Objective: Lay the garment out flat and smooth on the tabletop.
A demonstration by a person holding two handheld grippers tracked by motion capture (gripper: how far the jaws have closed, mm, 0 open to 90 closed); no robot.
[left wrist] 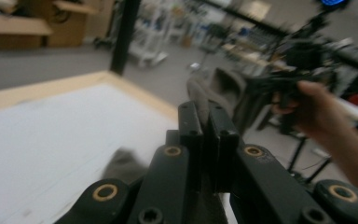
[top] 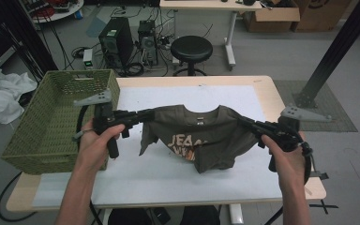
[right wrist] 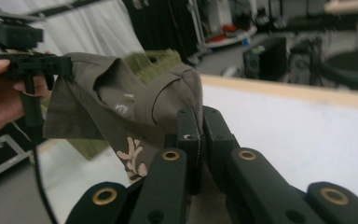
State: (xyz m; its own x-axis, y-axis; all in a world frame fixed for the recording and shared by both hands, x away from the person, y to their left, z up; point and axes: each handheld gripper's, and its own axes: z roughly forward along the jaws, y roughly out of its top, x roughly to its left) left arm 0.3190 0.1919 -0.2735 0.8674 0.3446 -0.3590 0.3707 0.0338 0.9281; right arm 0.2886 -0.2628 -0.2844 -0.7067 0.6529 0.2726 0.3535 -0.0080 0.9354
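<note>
T-shirt [top: 199, 136] hanging by its shoulders, pinched in left gripper [top: 146, 115] and right gripper [top: 243, 121]; lifting step; next, probably carrying to basket [top: 56, 117].

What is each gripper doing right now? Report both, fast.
Left gripper: closed, holding one shoulder of the olive T-shirt up off the table.
Right gripper: closed, holding the shirt's other shoulder.
</note>
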